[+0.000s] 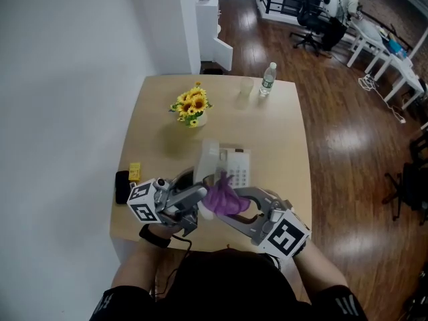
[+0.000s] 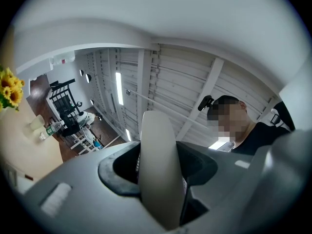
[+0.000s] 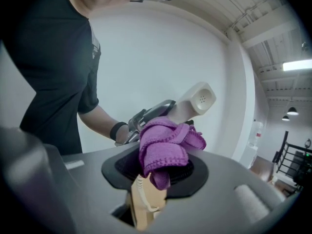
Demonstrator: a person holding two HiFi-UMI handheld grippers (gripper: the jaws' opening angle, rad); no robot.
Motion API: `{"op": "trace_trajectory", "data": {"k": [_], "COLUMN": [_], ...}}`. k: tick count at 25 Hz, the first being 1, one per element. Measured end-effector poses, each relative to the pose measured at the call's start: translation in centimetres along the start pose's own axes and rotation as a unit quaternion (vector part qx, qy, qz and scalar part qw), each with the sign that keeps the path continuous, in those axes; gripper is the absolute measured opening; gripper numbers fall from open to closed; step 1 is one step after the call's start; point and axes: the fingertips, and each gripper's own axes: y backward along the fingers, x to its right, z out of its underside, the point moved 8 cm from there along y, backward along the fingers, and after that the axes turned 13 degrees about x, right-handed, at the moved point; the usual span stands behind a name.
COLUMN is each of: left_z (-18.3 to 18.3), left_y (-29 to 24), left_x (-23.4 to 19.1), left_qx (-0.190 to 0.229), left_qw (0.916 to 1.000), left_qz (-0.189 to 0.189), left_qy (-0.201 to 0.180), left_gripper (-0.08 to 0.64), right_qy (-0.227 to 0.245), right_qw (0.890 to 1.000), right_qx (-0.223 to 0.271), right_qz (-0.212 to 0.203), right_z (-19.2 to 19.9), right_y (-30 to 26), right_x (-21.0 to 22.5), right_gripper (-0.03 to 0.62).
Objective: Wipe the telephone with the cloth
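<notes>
Desk of pale wood fills the middle of the head view. Only this view shows the telephone base, which lies flat on the desk with its keypad up, just beyond both tongs. The handset is off the base and is held above the near part of the desk. In the head view it is almost hidden behind the cloth.

The right gripper view shows it much better. There its long axis rises slanted from lower left to upper right, and the round end with small holes points up and to the right. In the left gripper view the handset stands edge-on, upright in the picture.

The left tongs are closed on the handset, with a jaw on each side of it. The right tongs grip the purple cloth, bunched in folds, and it touches the handset.

Sunflowers stand far back on the desk.
</notes>
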Motion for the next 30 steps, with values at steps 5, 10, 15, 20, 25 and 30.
{"op": "trace_trajectory", "data": {"k": [5, 10, 15, 20, 25, 30], "left_z": [0.2, -0.7, -0.9, -0.8, -0.5, -0.2], "left_y": [0.1, 0.1, -1.0, -1.2, -0.5, 0.2], "left_x": [-0.5, -0.3, -0.3, -0.4, -1.1, -1.6], "left_qx": [-0.011, 0.014, 0.02, 0.027, 0.009, -0.004], "left_qw": [0.9999, 0.9999, 0.9997, 0.9996, 0.9999, 0.9993], "left_qz": [-0.004, -0.001, 0.014, 0.013, -0.006, -0.033], "left_qy": [-0.004, 0.004, 0.004, 0.002, -0.009, -0.02], "left_gripper": [0.209, 0.209, 0.209, 0.21, 0.21, 0.21], "right_qy": [-0.006, -0.039, -0.111, -0.148, -0.165, -0.173], "right_qw": [1.0, 0.999, 0.99, 0.983, 0.981, 0.981], "right_qx": [0.008, 0.023, 0.046, 0.08, 0.095, 0.084], "right_qz": [-0.023, -0.027, 0.07, 0.072, 0.035, -0.026], "right_z": [1.0, 2.0, 4.0, 4.4, 4.5, 4.8], "right_y": [1.1, 2.8, 2.7, 1.7, 1.9, 2.1], "right_x": [-1.0, -1.0, 1.4, -0.1, -1.7, -3.0], "right_gripper": [0.133, 0.135, 0.135, 0.135, 0.135, 0.135]}}
